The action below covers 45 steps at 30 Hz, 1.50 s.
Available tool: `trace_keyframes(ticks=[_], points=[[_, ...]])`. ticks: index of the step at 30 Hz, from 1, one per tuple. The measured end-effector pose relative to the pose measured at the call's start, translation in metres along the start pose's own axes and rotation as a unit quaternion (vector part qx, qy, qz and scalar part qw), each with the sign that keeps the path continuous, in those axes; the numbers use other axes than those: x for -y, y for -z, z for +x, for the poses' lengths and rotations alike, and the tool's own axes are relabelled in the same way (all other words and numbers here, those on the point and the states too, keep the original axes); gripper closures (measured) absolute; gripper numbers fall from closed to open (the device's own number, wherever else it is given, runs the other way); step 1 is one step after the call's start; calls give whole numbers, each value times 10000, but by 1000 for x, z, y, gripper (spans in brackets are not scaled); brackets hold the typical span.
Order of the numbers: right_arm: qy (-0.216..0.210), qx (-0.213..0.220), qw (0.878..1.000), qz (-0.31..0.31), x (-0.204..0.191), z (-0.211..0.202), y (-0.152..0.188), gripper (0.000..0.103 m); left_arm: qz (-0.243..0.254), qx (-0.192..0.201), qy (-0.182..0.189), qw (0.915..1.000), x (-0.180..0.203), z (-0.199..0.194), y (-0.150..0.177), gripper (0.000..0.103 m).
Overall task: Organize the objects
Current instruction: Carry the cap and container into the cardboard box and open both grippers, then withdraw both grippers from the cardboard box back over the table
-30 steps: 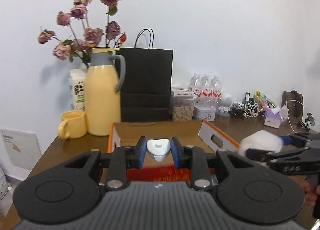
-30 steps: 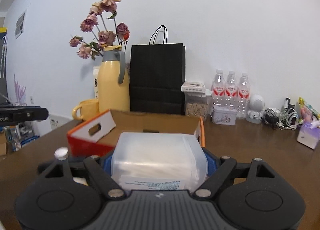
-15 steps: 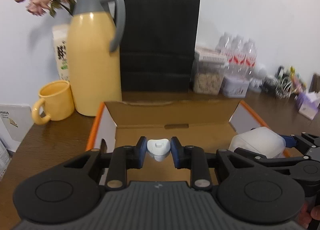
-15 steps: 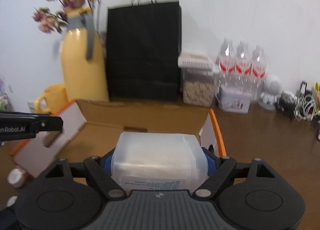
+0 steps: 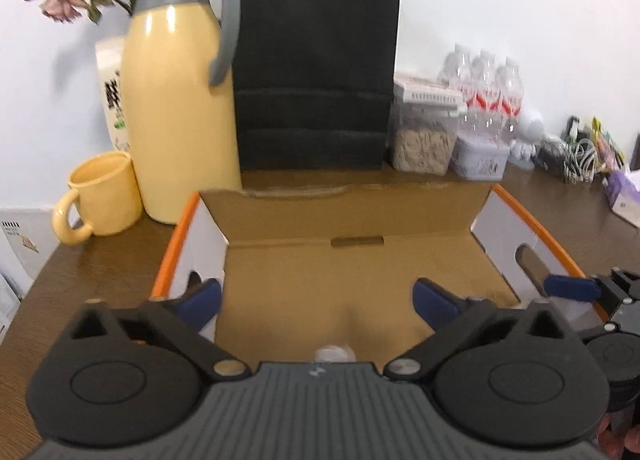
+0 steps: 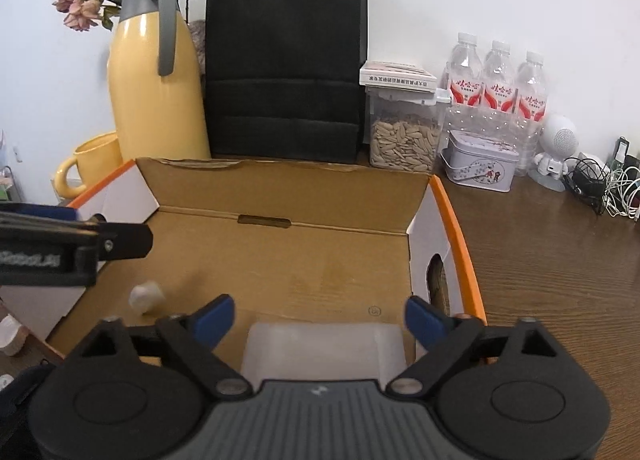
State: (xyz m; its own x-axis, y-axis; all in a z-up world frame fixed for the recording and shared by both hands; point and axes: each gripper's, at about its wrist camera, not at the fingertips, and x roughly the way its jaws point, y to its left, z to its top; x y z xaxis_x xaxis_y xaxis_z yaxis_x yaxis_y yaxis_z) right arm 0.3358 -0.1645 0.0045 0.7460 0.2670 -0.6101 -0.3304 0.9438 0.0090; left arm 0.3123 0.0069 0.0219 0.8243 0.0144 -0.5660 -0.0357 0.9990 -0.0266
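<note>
An open cardboard box (image 5: 348,211) with orange edges lies right below both grippers. My left gripper (image 5: 316,300) hangs over the box floor, its jaws opening wide with nothing pressed between them. A small white piece (image 5: 334,354) shows blurred just under it, loose in the box. In the right wrist view that small white piece (image 6: 146,296) rests on the floor of the box (image 6: 280,191) at the left. My right gripper (image 6: 320,320) is opening too. The translucent white container (image 6: 324,348) lies beneath it, clear of both pads.
Behind the box stand a yellow thermos jug (image 5: 176,99), a yellow mug (image 5: 102,191), a black paper bag (image 5: 316,67), a jar of seeds (image 6: 402,139), water bottles (image 6: 496,79) and a small tin (image 6: 480,167). Tangled cables (image 6: 600,183) lie at the far right.
Both grippers moved forward and down over the box. The left one let go of the small white piece; the right one released the translucent container. Both now stand wide apart.
</note>
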Motion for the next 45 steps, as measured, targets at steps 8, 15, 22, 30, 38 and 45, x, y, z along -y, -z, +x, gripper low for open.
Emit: trace_keyframes(ticks=[8,15,22,30,38,45], points=[[-31,264,9996,51,-2,-19,-5,0,-62,230,-18,9997,-3,-20,0,0],[-69,704,9975,38,-2,-65,-8,0,-23,622,80,9980,-3,-64,3,0],[-99,1082,9938,-229,-10,-125,14,0,151,1096,160,9937,-3,-127,31,0],[-174,1166,9917,-509,-26,-181,68,0,205,1161,329,9925,-12,-183,89,0],[-243,955,9941,-464,-38,-205,128,0,148,801,433,9957,-23,-208,148,0],[-330,798,9957,-333,-45,-219,168,0,17,357,591,9976,-25,-212,186,0]])
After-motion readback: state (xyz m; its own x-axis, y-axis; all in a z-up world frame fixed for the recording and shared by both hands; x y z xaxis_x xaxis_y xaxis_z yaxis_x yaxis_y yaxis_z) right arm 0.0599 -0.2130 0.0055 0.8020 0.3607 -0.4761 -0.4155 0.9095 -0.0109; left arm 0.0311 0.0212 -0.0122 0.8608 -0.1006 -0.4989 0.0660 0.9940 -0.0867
